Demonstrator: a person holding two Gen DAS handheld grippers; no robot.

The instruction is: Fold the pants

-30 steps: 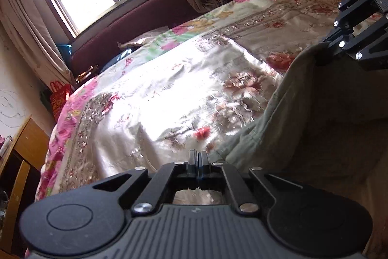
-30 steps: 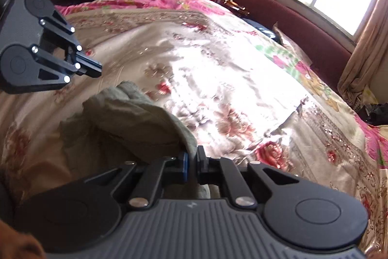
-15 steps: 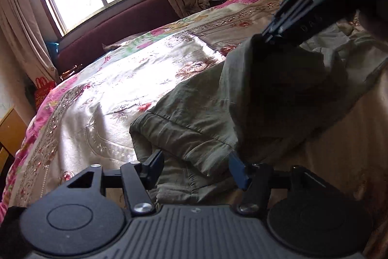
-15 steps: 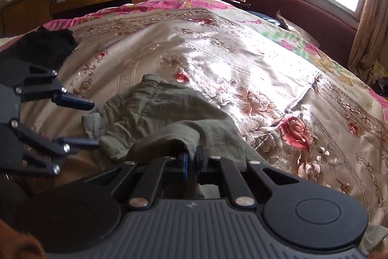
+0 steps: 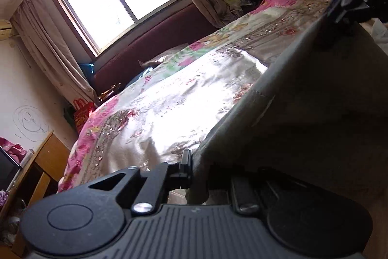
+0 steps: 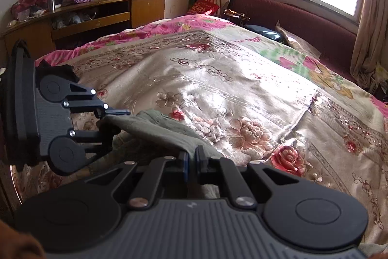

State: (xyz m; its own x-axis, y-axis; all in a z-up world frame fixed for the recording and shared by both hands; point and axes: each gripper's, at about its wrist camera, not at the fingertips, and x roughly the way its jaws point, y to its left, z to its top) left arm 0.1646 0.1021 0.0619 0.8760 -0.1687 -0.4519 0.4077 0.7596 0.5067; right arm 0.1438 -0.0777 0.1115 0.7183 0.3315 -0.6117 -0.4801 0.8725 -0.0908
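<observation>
My right gripper (image 6: 191, 162) is clamped tight on a fold of the pants (image 6: 155, 130), blue-edged pads pinching the olive-green cloth. My left gripper (image 6: 114, 124) has the other end of the same edge between its jaws, which are closing; its pads meet the cloth. The pants are matte woven cotton, soft and creased, with a stitched hem; they hang lifted between the two grippers above the bedspread (image 6: 242, 89). From the left wrist camera the pants (image 5: 303, 113) fill the right half as a dark, taut sheet and cover my left gripper's (image 5: 196, 166) right finger completely.

Bedspread: glossy satin, cream with embroidered roses, sequin bands, pink border. Sunlit glare washes out its centre.

Hard to make out: the lower part of the pants, hidden behind both gripper bodies; the right gripper (image 5: 339, 13) is cropped at the upper right corner.
</observation>
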